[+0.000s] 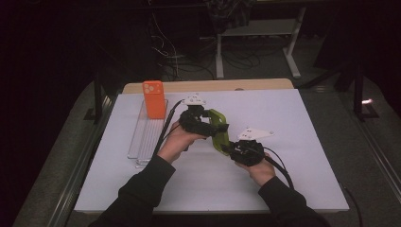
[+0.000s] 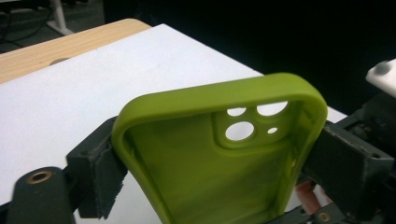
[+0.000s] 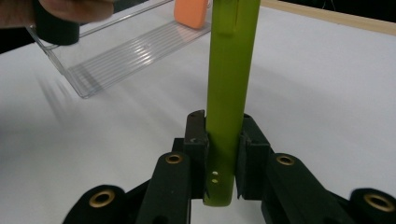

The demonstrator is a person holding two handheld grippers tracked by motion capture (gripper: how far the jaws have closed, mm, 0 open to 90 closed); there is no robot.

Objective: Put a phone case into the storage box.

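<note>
A lime-green phone case (image 1: 219, 128) is held above the white table between both grippers. My left gripper (image 1: 197, 119) spans the case's width near its camera-hole end and is shut on it; in the left gripper view the case's hollow inside (image 2: 196, 163) faces the camera, with my left gripper (image 2: 219, 175) pressing both long sides. My right gripper (image 1: 243, 147) is shut on the other end. In the right gripper view the case (image 3: 231, 70) stands edge-on, with my right gripper (image 3: 223, 140) clamped on its lower end.
An orange phone case (image 1: 154, 98) stands upright at the far end of a clear plastic tray (image 1: 144, 137) left of the grippers. The tray (image 3: 121, 56) and orange case (image 3: 190, 11) lie beyond the green case. A wooden strip (image 1: 208, 85) borders the table's far edge.
</note>
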